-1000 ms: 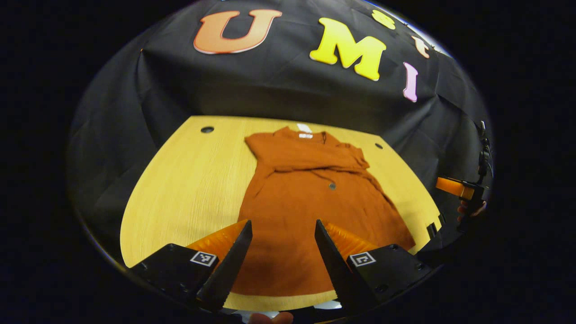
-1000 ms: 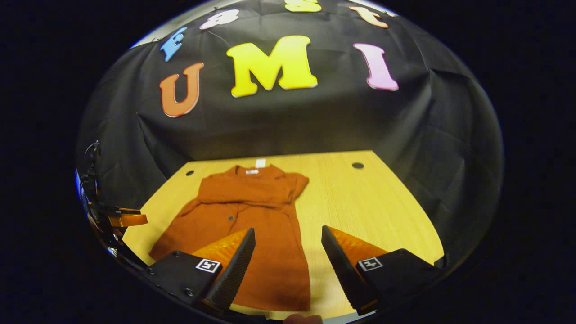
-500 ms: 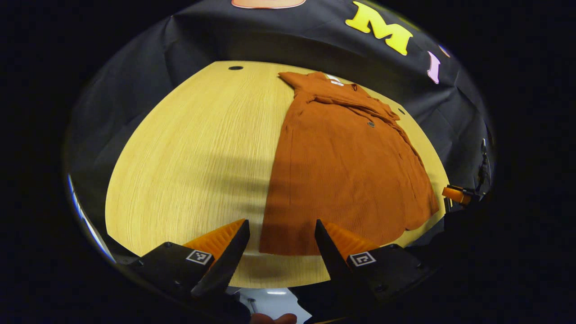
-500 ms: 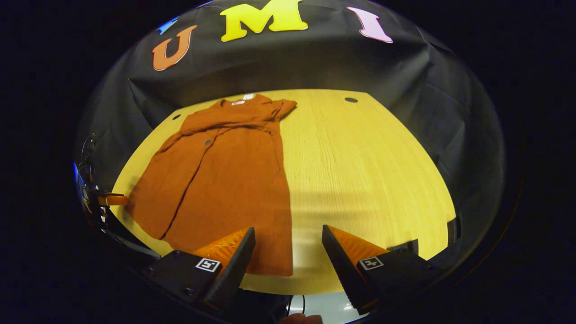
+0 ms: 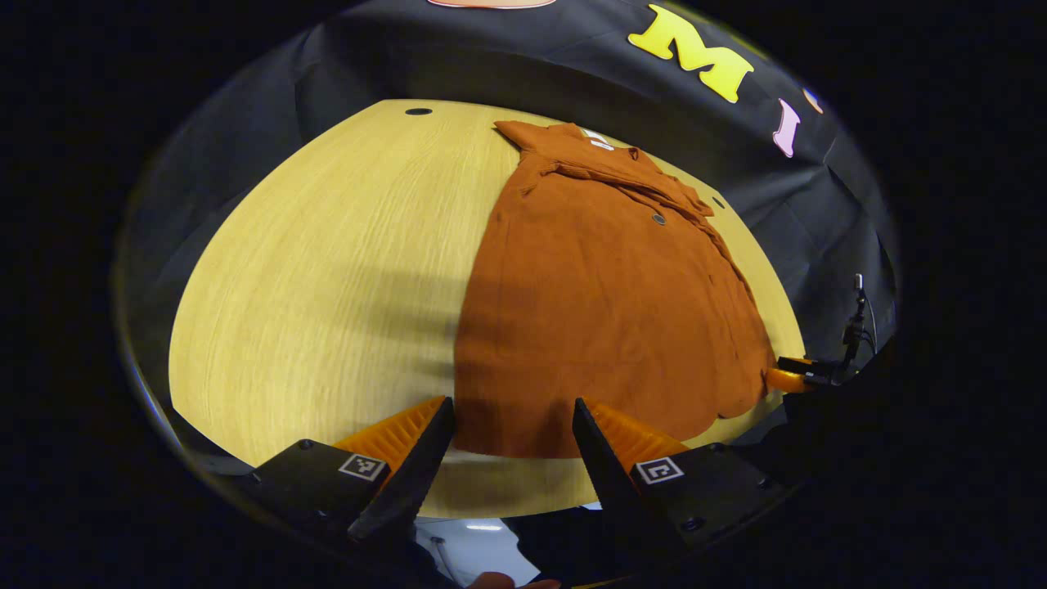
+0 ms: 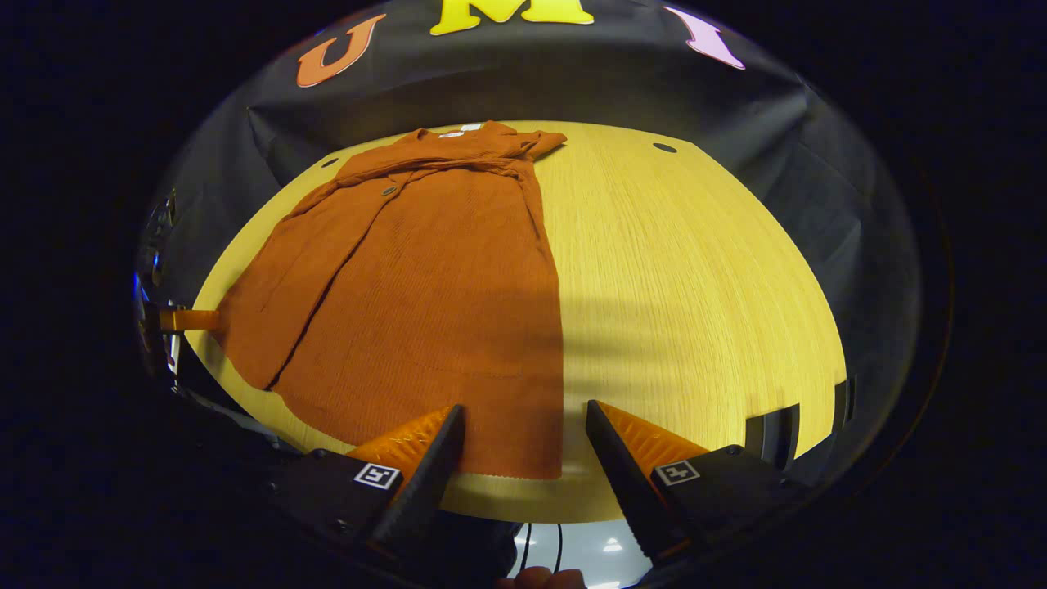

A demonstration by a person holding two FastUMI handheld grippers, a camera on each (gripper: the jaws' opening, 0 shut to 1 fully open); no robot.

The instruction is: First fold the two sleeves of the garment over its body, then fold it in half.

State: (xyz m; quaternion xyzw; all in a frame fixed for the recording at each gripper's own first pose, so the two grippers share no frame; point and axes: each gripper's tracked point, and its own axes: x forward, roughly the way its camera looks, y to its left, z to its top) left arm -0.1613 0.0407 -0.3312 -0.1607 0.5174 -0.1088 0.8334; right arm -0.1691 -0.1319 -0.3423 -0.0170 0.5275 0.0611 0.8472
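Rust-orange garment (image 5: 605, 303) laid flat on a pale wooden table (image 5: 327, 270), both grippers poised at its near hem.

The garment lies lengthwise, collar toward the black cloth wall (image 5: 507, 57), sleeves folded across the chest, a dark button (image 5: 658, 218) showing below them. The left gripper (image 5: 514, 425) hovers over the hem's left corner, fingers spread apart and grasping nothing. The right gripper (image 6: 523, 433) hovers over the hem's right corner (image 6: 540, 466), fingers likewise spread and empty. In the right gripper view the left gripper appears at the garment's far side edge.
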